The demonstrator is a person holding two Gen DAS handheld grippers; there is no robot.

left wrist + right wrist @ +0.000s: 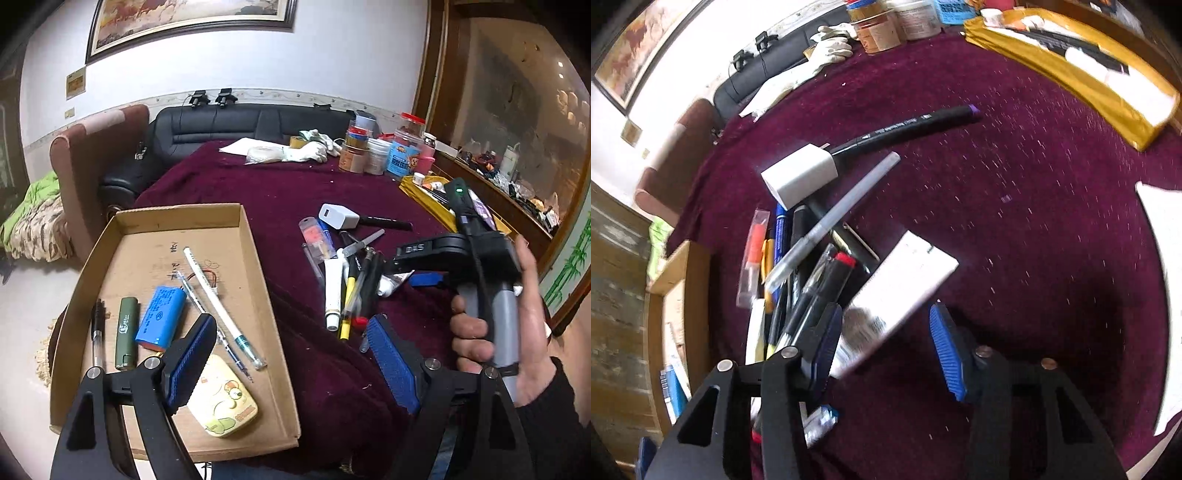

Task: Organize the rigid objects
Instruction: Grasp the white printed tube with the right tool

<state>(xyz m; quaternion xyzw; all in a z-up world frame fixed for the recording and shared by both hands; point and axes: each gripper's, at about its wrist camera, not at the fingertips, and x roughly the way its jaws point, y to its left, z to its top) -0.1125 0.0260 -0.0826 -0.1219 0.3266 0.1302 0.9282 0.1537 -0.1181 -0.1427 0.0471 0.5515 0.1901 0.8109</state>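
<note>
a pile of pens (351, 280) and a white charger (340, 216) crowd the maroon cloth (258, 184) right of the tray (255, 266), which holds a battery (160, 317) and lighter (126, 332). left gripper (291, 363) hovers over the tray edge, jaws apart, empty. right gripper (882, 347) tilts down, jaws apart, a white tube (897, 295) between them, ungripped.

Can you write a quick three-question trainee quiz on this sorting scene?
1. True or false: the blue battery pack lies inside the cardboard box.
2. What colour is the cloth under the loose pens?
3. The white charger sits: A) in the box B) on the cloth C) between the left gripper fingers.

Key: 1 true; 2 dark red; 3 B.
</note>
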